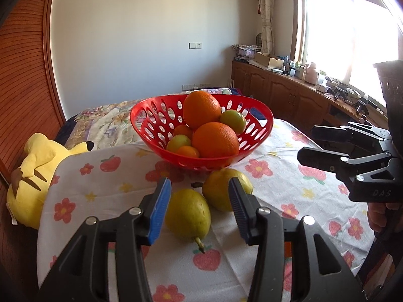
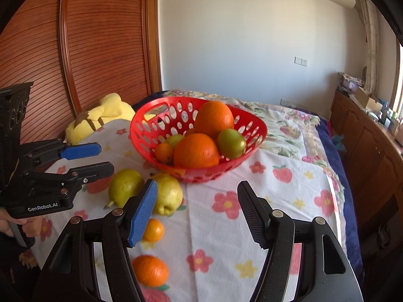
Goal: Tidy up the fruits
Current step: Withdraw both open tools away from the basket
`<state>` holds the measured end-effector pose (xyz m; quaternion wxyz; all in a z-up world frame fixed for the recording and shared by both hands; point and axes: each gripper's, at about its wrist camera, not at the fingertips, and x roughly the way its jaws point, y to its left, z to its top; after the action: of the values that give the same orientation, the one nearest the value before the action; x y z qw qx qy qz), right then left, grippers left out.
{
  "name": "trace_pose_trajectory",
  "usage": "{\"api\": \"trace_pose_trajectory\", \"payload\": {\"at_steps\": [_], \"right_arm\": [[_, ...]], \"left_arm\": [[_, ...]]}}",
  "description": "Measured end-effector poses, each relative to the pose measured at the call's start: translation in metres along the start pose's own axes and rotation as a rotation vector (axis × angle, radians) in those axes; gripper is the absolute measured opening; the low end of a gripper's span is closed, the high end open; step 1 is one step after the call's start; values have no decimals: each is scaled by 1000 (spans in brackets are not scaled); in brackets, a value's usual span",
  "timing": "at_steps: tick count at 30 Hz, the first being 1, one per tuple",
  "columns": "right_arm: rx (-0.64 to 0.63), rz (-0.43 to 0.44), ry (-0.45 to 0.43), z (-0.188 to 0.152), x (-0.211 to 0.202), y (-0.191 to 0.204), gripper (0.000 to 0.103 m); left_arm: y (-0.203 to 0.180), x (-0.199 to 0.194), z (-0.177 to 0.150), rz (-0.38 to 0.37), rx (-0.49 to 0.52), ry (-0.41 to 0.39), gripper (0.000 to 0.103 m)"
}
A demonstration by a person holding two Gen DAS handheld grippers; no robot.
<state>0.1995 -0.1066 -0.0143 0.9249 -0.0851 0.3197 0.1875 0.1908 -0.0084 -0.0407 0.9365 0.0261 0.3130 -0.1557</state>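
A red perforated basket (image 1: 151,125) (image 2: 141,125) stands on the flowered cloth and holds two large oranges (image 1: 215,139), small oranges and green fruits (image 1: 233,120). Two yellow-green pears lie in front of it: a near pear (image 1: 187,216) (image 2: 124,187) and a far pear (image 1: 219,191) (image 2: 168,193). My left gripper (image 1: 200,201) is open, its jaws just above and either side of the near pear. My right gripper (image 2: 197,211) is open and empty, to the right of the pears. Two small oranges (image 2: 154,230) (image 2: 150,270) lie on the cloth near its left finger.
A yellow plush toy (image 1: 32,171) (image 2: 100,118) lies at the cloth's left edge beside a wooden wardrobe (image 2: 88,50). The flowered cloth (image 1: 277,188) covers the surface. A wooden cabinet (image 1: 289,95) with clutter runs under the window at right.
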Motion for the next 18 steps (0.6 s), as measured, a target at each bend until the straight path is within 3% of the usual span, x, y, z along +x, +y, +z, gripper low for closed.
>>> {"api": "trace_pose_trajectory", "payload": {"at_steps": [18], "right_arm": [[31, 37, 33, -44, -17, 23, 68]], "left_arm": [[-10, -4, -48, 29, -7, 37, 49]]}}
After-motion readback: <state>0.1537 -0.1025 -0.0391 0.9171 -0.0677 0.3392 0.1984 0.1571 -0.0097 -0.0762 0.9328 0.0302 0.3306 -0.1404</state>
